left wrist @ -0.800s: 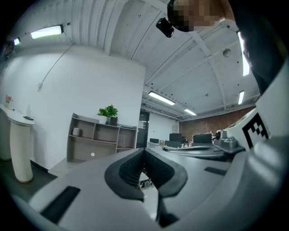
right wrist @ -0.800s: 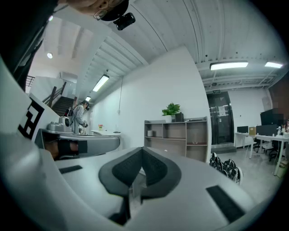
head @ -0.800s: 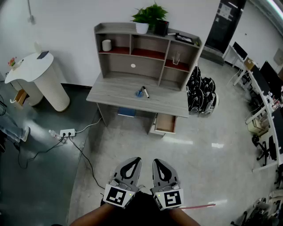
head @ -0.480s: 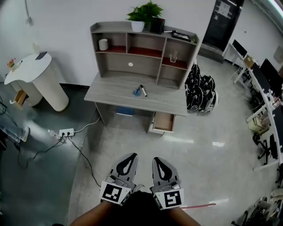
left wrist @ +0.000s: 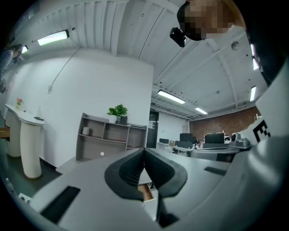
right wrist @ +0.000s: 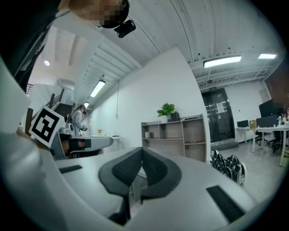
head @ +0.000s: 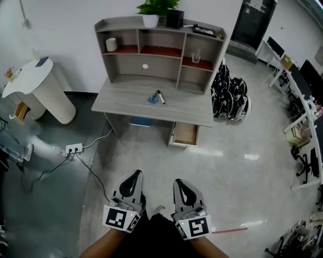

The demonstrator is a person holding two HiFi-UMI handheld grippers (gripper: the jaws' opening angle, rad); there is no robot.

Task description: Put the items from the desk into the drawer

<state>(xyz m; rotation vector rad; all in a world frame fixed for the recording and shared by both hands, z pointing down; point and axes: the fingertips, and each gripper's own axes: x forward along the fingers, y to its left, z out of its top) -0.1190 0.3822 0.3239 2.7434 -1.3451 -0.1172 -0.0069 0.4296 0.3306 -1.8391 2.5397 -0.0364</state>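
A grey desk point(head: 126, 103) with a shelf hutch stands across the room. On its top lie a small blue item point(head: 152, 98) and a dark pen-like item point(head: 160, 97) side by side. Under its right side an open drawer point(head: 185, 134) sticks out, and it looks empty. My left gripper point(head: 132, 178) and right gripper point(head: 182, 183) hang low in the head view, far from the desk. Both are shut, tips touching, with nothing held. The left gripper view shows the hutch point(left wrist: 108, 140) beyond the jaws. The right gripper view shows the hutch point(right wrist: 174, 137) too.
A white round pedestal table point(head: 40, 88) stands left of the desk. A power strip point(head: 74, 148) and cables lie on the floor at the left. Black bags point(head: 229, 98) are piled right of the desk. A potted plant point(head: 151, 10) tops the hutch. Office desks line the right wall.
The desk has slid up and left in the head view. My left gripper has dropped lower and further left, widening the gap to the right gripper. Both stay shut.
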